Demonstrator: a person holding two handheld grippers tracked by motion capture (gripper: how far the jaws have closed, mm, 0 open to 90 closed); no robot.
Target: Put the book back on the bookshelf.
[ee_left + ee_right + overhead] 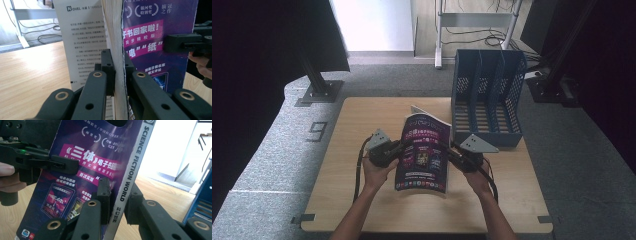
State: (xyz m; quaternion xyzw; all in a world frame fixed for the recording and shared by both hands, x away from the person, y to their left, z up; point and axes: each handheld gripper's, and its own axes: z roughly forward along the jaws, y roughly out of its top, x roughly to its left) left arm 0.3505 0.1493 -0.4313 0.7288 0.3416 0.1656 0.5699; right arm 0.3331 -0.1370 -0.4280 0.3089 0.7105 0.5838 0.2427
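Note:
A purple science-fiction magazine [424, 150] is held upright and slightly open above the wooden table [357, 120]. My left gripper [401, 149] is shut on its open page edge; in the left gripper view the jaws [118, 65] pinch the paper block [117, 37], with a white text page [82, 37] fanned out to the left. My right gripper [451, 150] is shut on the spine side; in the right gripper view its jaws [118, 195] clamp beside the grey spine [132, 167]. Each gripper view also shows the opposite gripper farther off, on the magazine's other edge.
A blue three-slot file rack [487, 95] stands at the table's back right, close to the magazine. Black stand bases [319, 90] sit on the grey carpet beyond the table. A white frame and cables [472, 30] lie farther back.

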